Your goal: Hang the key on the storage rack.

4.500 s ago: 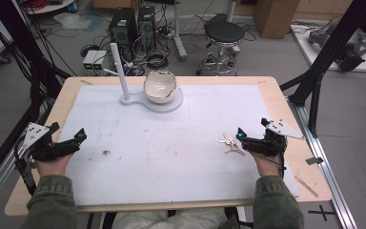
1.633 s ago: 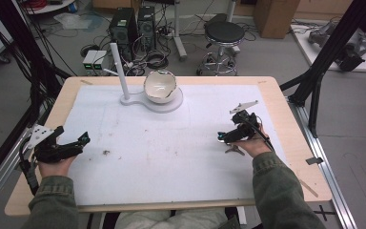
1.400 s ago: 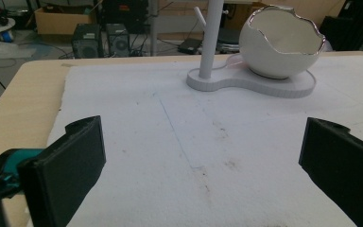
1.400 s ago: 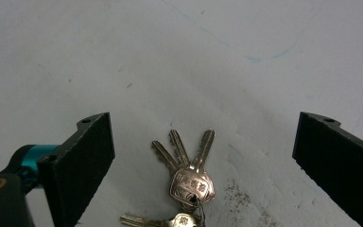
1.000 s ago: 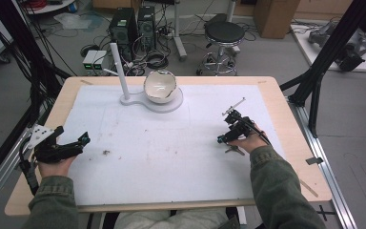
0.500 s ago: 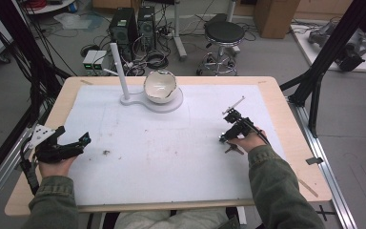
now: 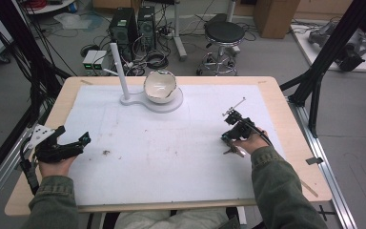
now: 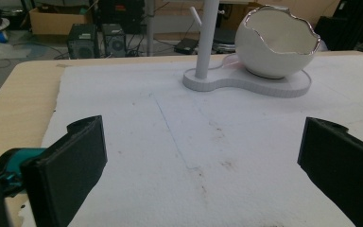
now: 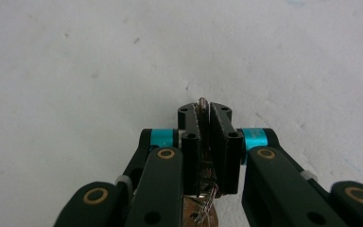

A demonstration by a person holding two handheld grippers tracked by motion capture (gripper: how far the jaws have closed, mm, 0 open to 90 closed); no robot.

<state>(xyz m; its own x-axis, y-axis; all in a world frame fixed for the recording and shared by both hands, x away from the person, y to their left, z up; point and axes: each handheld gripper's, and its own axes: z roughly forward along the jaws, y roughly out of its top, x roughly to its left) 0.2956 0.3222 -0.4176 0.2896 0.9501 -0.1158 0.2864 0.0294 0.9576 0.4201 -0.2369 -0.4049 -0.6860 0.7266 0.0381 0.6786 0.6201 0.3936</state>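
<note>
Holding: my right gripper (image 7: 228, 139) is clamped on a set of keys (image 9: 202, 105), over the right part of the white mat (image 7: 171, 143).
Right jaws: in the right gripper view they are pressed together with a thin metal edge of a key pinched between them; its rounded tip pokes just past the jaw ends.
Keys, long axis: the gripped key runs along the jaws, in line with the gripper, and its tip points down toward the mat.
Keys, rest: behind the jaws, low in the right gripper view, I see a wire ring (image 9: 207, 201) and more brassy metal hanging; how many keys there are I cannot tell.
Keys in the high view: a slim metal piece (image 7: 234, 151) shows just under my right hand (image 7: 250, 141), close to the mat; whether it touches I cannot tell.
Left gripper (image 7: 78, 141): jaws wide apart, nothing between them, resting low at the left edge of the mat with my left hand (image 7: 55, 164) behind it.
Left gripper aim: in the left gripper view it looks across the mat toward the egg-shaped bowl (image 8: 276, 42).
Bowl: white, with a jagged rim, sitting on a flat white base (image 8: 250, 81) beside an upright white post (image 8: 205, 35), at the far side of the table (image 7: 286, 124), well apart from both grippers.
</note>
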